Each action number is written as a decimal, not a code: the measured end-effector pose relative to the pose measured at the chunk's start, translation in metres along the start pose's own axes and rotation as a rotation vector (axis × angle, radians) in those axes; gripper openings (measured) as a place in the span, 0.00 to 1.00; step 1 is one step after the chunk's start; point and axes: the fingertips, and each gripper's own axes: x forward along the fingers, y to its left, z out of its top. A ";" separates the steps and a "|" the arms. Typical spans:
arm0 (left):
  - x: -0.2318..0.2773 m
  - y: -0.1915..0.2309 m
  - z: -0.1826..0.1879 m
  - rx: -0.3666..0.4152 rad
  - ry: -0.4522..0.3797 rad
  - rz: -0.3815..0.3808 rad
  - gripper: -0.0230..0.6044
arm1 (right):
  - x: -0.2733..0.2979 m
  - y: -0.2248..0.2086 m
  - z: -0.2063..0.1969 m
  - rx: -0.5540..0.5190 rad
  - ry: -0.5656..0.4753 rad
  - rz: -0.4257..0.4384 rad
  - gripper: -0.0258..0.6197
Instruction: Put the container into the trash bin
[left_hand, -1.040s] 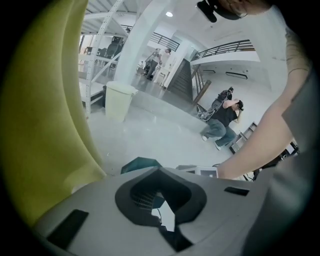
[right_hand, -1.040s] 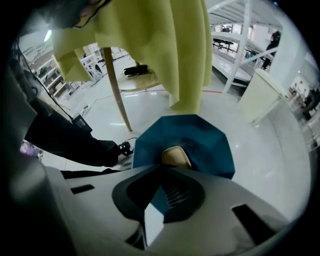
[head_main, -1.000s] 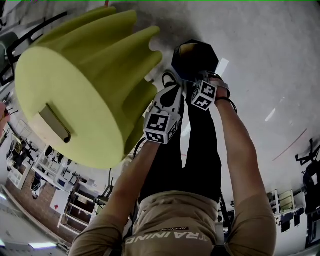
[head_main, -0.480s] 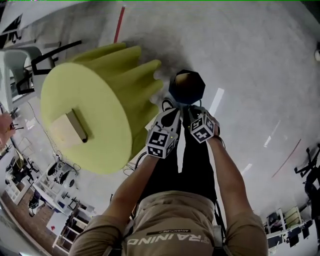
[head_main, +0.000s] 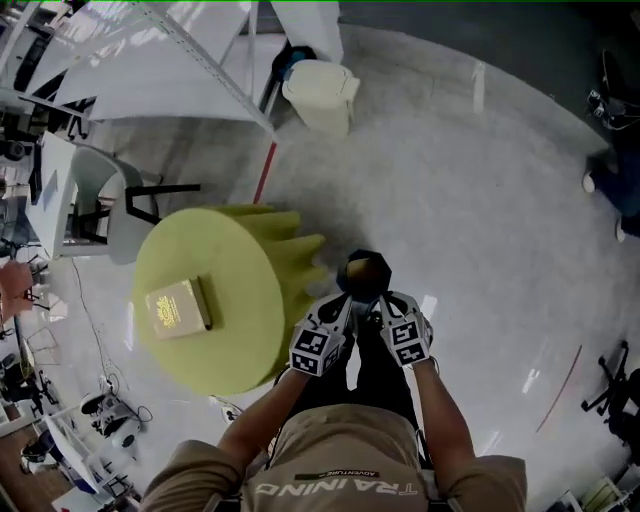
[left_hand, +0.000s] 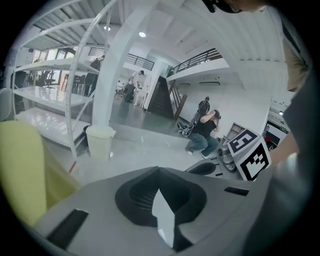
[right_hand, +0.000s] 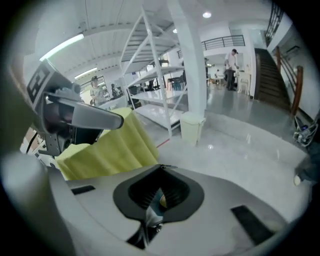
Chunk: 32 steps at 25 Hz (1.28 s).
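The left gripper (head_main: 346, 300) and the right gripper (head_main: 381, 298) are side by side in front of the person, tips close together and tilted downward. The dark container (head_main: 367, 270), with its tan inside showing, sits right at the tips of both sets of fingers, between them and clear of the floor (head_main: 480, 200). In the right gripper view the fingers are pressed together on a thin edge, with a spot of yellow just behind it. In the left gripper view the fingers are likewise pinched together with a thin pale sliver between them. How much of the container each pair grips cannot be made out from above. A round yellow-green desk (head_main: 245, 340) stands to the left of the left fingers and lower than them, apart from the container. A tan box (head_main: 178, 308) lies flat on its top. The cream bin (head_main: 320, 95) stands on the floor well ahead of the fingers and a little to their left, beside a white rack (head_main: 180, 60), far from the container.
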 end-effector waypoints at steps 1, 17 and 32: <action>-0.008 -0.003 0.012 0.008 -0.018 0.000 0.04 | -0.012 0.001 0.015 -0.012 -0.034 -0.011 0.04; -0.118 -0.054 0.214 0.212 -0.360 0.028 0.04 | -0.161 0.034 0.218 0.075 -0.500 0.029 0.04; -0.185 -0.073 0.271 0.285 -0.511 0.052 0.04 | -0.244 0.052 0.271 0.022 -0.635 -0.097 0.04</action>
